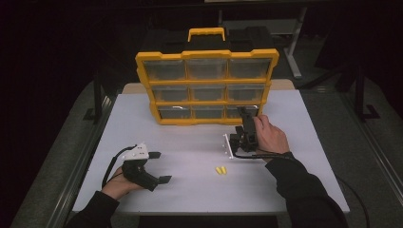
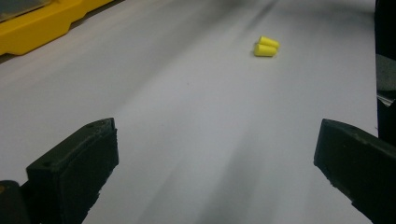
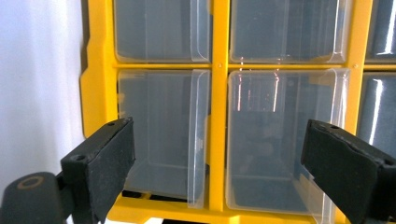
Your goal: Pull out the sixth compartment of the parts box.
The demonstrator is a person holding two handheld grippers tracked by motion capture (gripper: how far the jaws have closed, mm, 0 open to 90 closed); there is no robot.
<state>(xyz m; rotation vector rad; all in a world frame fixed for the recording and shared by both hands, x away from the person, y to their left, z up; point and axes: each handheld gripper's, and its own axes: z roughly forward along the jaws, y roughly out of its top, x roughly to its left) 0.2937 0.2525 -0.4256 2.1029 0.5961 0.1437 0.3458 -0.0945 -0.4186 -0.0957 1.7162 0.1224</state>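
Note:
Two small yellow earplugs [image 1: 220, 170] lie side by side on the white table [image 1: 190, 142]; in the left gripper view the earplugs [image 2: 266, 46] sit ahead and to the right. My left gripper [image 1: 160, 167] rests at the table's front left, open, jaws pointing toward them with nothing between [image 2: 215, 149]. A yellow organizer [image 1: 207, 85] with clear drawers stands at the back. My right gripper [image 1: 245, 115] is held at its bottom right drawer. It is open [image 3: 219, 149], rolled on its side, facing clear drawers [image 3: 280, 135] close up.
The organizer has a yellow carry handle [image 1: 206, 33] on top. A thin white piece [image 1: 227, 145] lies on the table just left of the right hand. Dark floor and metal frame legs surround the table.

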